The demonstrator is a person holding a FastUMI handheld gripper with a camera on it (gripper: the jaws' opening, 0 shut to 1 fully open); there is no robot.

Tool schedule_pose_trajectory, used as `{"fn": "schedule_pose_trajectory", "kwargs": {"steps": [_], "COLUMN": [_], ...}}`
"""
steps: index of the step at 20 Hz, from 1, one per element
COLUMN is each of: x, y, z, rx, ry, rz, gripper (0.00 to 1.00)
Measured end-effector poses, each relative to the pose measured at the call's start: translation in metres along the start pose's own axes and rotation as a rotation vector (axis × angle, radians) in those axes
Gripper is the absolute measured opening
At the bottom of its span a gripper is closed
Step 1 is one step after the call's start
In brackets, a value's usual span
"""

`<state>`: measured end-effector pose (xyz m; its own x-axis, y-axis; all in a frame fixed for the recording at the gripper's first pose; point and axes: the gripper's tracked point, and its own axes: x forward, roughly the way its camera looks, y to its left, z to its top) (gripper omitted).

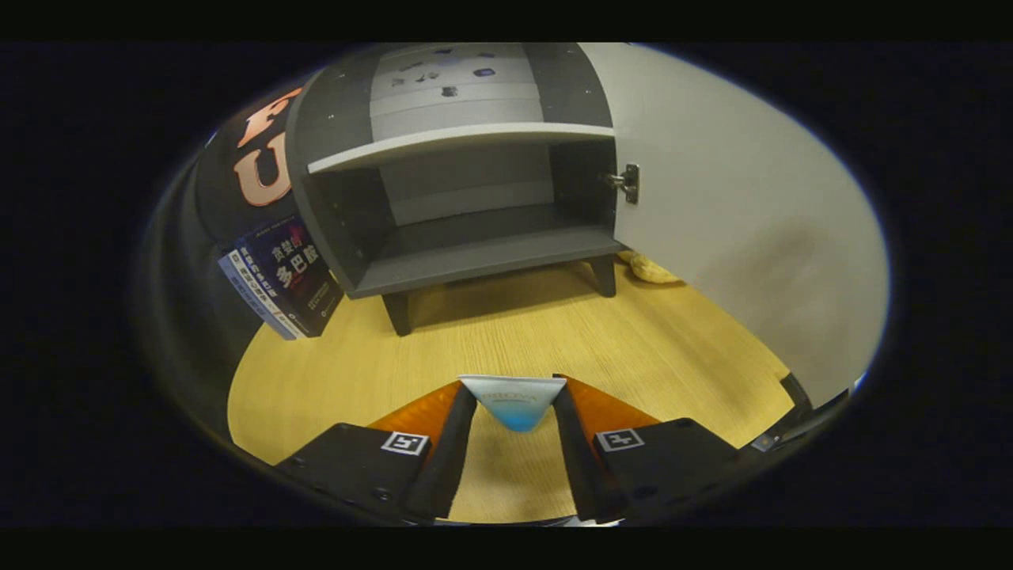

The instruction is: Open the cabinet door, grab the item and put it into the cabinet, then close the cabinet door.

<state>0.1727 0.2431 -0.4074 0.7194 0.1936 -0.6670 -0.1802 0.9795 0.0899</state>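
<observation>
Pale wood-grain covers the bench (pixel 554 332), which carries everything in sight under dim booth lighting. Well beyond the fingers stands a small dark grey cabinet (pixel 467 214) on short legs, its interior open to view: one lighter shelf (pixel 459 144) crosses it partway up, and the lower compartment beneath that shelf holds nothing that can be made out. Its door (pixel 736 222), pale on the inner face, is swung wide to the right of the cabinet, hanging from a metal hinge (pixel 627 183) at the cabinet's right wall. Leaning against the cabinet's left side are a couple of dark blue books (pixel 285 281), tilted with their lower ends on the bench. Behind the cabinet's right rear leg, near the foot of the door, lies a yellow object (pixel 650 270), partly hidden and too unclear to identify. Close to the camera, the tongs (pixel 514 400) are pinching the item (pixel 514 398), a small light packet with a white top and a blue lower tip; both fingers press against its sides, so it sits squarely between them at their ends, lifted clear above the bench. The item remains well short of the cabinet, roughly in line with its open front.
</observation>
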Motion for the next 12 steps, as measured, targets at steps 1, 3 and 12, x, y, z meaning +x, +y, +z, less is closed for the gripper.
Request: {"fn": "schedule_pose_trajectory", "kwargs": {"steps": [1,3,12], "x": [-0.008,-0.025,-0.073], "y": [0.004,0.013,0.079], "z": [0.017,0.055,0.227], "rx": [-0.016,-0.052,-0.132], "ry": [-0.005,-0.026,-0.189], "rz": [0.005,0.024,0.102], "gripper": [0.63,0.63,0.63]}}
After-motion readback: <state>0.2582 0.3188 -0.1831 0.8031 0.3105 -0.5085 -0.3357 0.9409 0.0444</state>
